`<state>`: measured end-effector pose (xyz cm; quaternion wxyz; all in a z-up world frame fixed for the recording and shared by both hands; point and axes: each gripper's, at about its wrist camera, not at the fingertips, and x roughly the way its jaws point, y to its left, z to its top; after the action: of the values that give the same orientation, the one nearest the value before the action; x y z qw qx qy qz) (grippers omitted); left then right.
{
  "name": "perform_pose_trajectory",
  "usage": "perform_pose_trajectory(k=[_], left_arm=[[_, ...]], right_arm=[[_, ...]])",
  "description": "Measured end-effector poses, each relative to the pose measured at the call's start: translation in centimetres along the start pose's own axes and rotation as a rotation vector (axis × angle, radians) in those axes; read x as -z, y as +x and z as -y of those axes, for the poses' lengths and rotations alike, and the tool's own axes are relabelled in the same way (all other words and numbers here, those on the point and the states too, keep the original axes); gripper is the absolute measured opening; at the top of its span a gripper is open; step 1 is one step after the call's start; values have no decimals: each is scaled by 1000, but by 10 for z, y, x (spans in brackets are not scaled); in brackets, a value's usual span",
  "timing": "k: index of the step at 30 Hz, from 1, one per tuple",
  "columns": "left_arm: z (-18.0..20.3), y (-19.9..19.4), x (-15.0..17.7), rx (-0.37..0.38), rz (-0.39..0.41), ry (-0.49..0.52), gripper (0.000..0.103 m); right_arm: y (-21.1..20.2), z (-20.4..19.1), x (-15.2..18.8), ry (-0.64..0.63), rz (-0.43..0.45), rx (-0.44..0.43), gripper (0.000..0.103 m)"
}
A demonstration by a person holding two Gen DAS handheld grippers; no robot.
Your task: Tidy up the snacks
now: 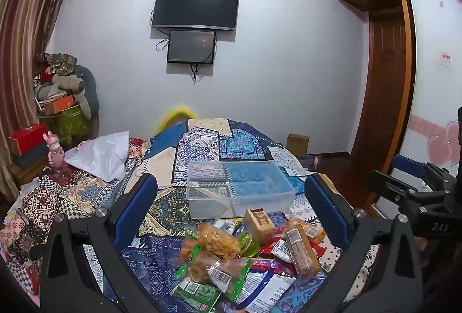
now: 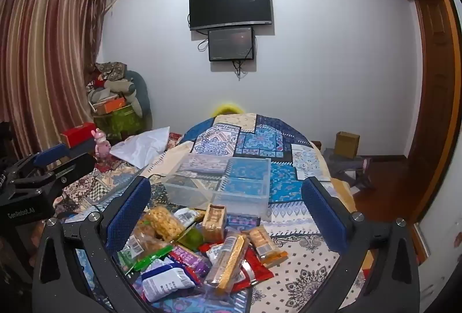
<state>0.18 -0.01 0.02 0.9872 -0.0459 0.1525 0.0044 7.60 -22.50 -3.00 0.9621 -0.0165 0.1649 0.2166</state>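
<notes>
The left gripper is held spread wide, nothing between its blue pads, and is raised above the near edge of the snack pile. The right gripper is likewise spread and empty, hovering over the same heap from slightly to the right; each tool is seen at the edge of the other's view. Both are judged to be poised for a first pick, since no packet is pinched.

Just beyond the fingertips the snacks are heaped loosely on the patterned quilt of the bed: a bag of puffed yellow pieces, a small brown carton standing upright, a long wafer bar lying across red wrappers, and a white and blue packet nearest the camera. The packets overlap, so the topmost ones are probably the easiest to lift without dragging others.

Directly behind the pile, touching or almost touching it, a clear plastic bin with inner dividers is set. It appears empty, and its placement next to the heap suggests it is meant to receive the sorted snacks by compartment.

Farther off, a wall television is seen.
</notes>
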Motion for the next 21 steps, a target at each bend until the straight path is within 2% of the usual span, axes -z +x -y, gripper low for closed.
perform_pose_trajectory(k=[7,12,21], left_arm=[[2,7,3,-11,22,10,103],[5,-1,3,-12,28,11,103],[7,-3,2,-7,27,21,103]], right_arm=[[0,2,-2,2,-8,3,103],[0,-11,-2,-3,-3,12,103],[-8,-2,-5,16,8,-12,103]])
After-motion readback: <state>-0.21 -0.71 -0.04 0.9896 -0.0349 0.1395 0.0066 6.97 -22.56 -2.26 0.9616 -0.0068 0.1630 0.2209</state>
